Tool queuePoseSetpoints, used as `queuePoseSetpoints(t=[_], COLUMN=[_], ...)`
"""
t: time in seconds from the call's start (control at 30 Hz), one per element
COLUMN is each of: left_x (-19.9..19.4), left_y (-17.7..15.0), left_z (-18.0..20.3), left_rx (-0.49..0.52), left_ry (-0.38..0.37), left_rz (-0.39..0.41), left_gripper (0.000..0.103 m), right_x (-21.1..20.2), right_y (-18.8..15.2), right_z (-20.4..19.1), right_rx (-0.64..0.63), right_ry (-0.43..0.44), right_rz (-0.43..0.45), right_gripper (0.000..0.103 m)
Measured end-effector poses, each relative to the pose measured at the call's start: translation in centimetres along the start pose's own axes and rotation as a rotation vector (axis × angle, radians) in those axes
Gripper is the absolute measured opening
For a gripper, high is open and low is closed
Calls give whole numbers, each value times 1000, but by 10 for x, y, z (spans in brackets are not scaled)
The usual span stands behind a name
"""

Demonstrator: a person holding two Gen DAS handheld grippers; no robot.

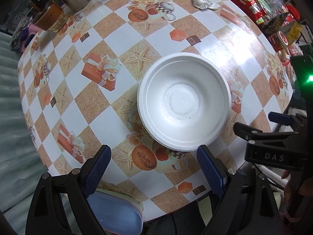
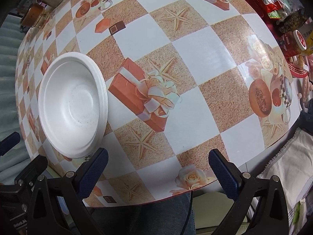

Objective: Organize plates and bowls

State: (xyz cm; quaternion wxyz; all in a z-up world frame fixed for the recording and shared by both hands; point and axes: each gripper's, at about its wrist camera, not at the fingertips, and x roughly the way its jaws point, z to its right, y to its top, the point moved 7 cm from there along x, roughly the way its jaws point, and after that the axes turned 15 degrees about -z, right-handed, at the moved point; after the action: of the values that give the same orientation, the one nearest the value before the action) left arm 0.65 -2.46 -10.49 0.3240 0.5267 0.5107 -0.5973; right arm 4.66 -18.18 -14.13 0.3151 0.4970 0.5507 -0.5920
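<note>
White stacked bowls (image 1: 183, 102) sit mid-tabletop (image 1: 109, 62); left gripper (image 1: 154, 158) and right gripper (image 2: 158, 160) both gape wide, empty. Stacking looks finished; next, probably withdraw.

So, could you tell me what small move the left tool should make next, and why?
Probably ease the left tool forward so its open jaws straddle the near rim of the stacked white bowls; both tools are empty, and the stack sits just ahead of it.

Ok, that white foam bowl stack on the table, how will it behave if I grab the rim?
The white bowls look like thin foam, so probably very light and easily dented by a hard pinch. Several nested rims show, so one may lift off alone. On the glossy tablecloth they would likely slide when pushed.
</note>
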Motion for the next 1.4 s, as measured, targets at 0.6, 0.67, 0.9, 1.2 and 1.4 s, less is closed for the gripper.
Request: queuePoseSetpoints(t=[0.6, 0.67, 0.9, 1.2, 1.4], left_x=[30, 34, 51, 70, 90], left_y=[25, 30, 43, 50, 45], left_z=[-29, -31, -41, -53, -53], left_rx=[-174, -188, -239, -307, -338], left_ry=[-63, -63, -56, -79, -88], left_rz=[0, 5, -3, -26, -35], left_gripper=[91, 91, 91, 93, 103], right_x=[-21, -24, -22, -5, 3], right_y=[44, 53, 82, 105, 118], right_z=[-22, -30, -61, -82, -81], right_rx=[-97, -114, -198, -236, -254], right_ry=[-88, -94, -141, -178, -189], right_rz=[-10, -7, -31, -62, -79], right_gripper=[103, 103, 103, 103, 103])
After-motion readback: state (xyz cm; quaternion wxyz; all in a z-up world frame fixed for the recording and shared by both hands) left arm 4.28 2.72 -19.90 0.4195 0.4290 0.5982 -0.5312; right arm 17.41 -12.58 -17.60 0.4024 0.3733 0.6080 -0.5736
